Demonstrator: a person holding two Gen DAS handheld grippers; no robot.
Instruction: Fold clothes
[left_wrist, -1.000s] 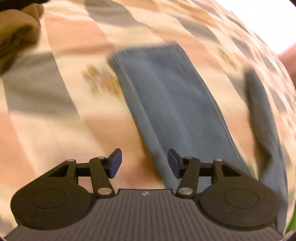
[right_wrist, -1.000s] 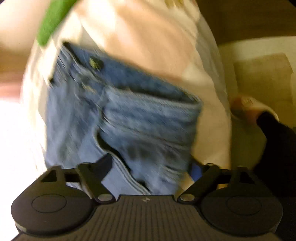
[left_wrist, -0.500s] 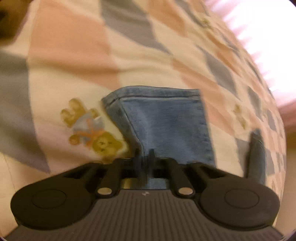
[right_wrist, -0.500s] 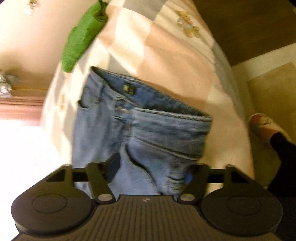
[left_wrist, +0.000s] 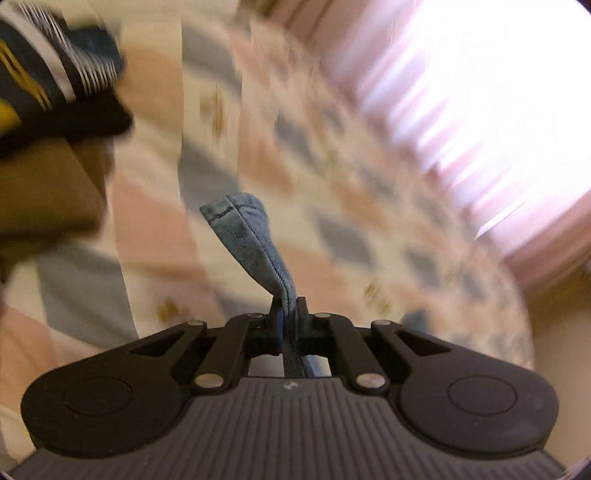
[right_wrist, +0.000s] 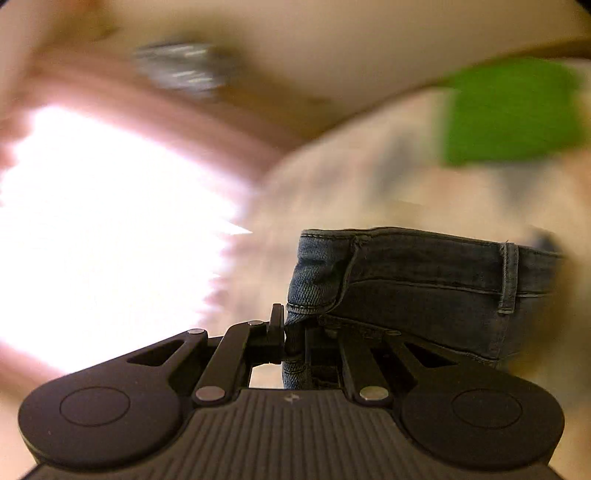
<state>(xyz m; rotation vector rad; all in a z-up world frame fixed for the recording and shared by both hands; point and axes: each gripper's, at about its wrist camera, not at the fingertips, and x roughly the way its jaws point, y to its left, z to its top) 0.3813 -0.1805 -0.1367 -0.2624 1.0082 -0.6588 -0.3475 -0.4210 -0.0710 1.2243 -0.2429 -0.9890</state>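
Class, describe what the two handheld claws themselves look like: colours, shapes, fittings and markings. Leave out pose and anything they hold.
Both look alike. The left claw has matte black linkage arms with silver rivets, two rounded black housings each bearing a circular recess, and a grey ribbed body with a small pale logo; its finger pads show blue. The right claw has the same black linkages, silver rivets, rounded housings and ribbed grey body. No cables, hands or sleeves show.

You hold woven blue denim jeans, stitched at the seams, in matt black plastic grippers with ribbed grey bodies and shiny metal pins; the quilt is soft cloth.
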